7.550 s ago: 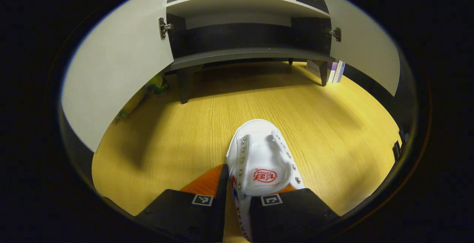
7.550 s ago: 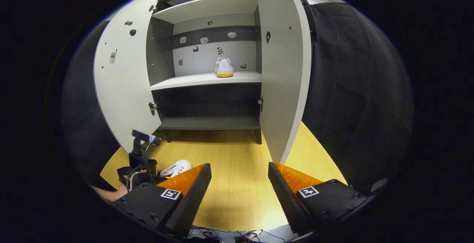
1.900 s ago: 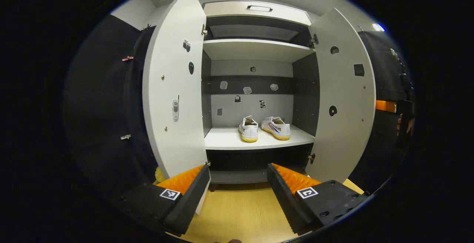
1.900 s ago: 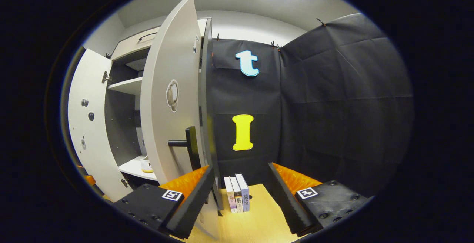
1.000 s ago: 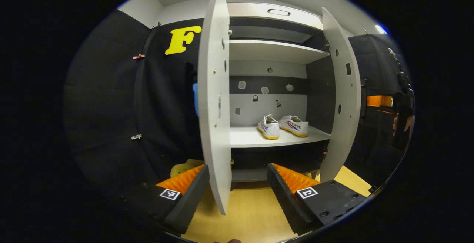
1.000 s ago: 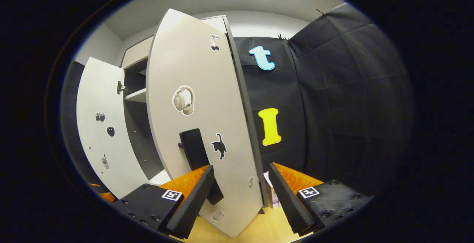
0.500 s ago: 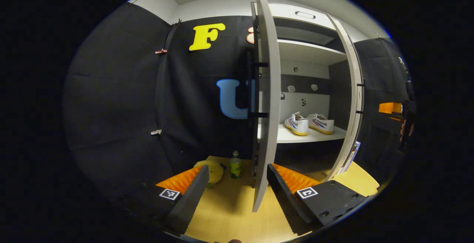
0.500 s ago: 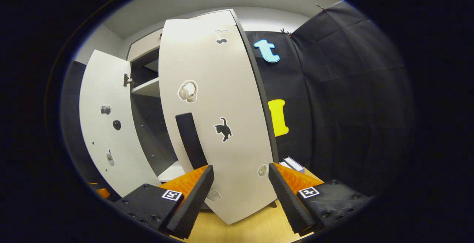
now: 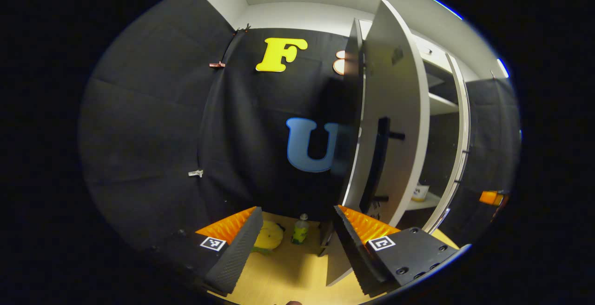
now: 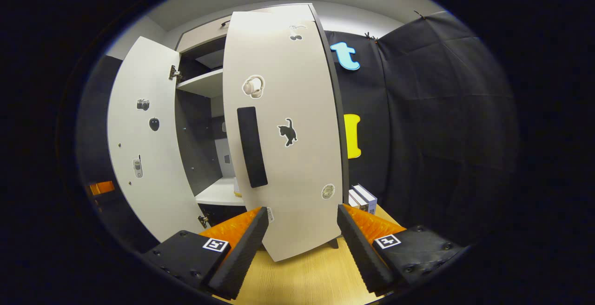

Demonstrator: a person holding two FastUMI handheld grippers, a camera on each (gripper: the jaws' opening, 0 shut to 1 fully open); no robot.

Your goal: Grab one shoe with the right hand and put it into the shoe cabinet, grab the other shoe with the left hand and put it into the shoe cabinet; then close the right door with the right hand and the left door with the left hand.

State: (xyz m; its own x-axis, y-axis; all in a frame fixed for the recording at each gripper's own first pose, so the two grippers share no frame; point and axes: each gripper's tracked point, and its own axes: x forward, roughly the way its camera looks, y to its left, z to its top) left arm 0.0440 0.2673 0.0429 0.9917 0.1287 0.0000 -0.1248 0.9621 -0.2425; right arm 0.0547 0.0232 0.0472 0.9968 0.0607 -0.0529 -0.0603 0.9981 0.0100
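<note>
Left tool (image 9: 294,242): fingers spread, nothing between them, low in front of the left door (image 9: 390,123). That door stands ajar, outer face and dark bar handle (image 9: 377,163) toward the tool. A shoe's heel (image 9: 419,192) peeks out on the shelf (image 9: 430,199) behind it. On the floor (image 9: 288,272): a yellow item (image 9: 268,236), a small bottle (image 9: 301,228).

Right tool (image 10: 302,235): fingers spread, empty, just off the bottom edge of the right door (image 10: 283,133). This door is swung partly shut, handle (image 10: 252,147) facing out; stickers on it. Books (image 10: 363,198) stand beside the shoe cabinet (image 10: 204,91).
</note>
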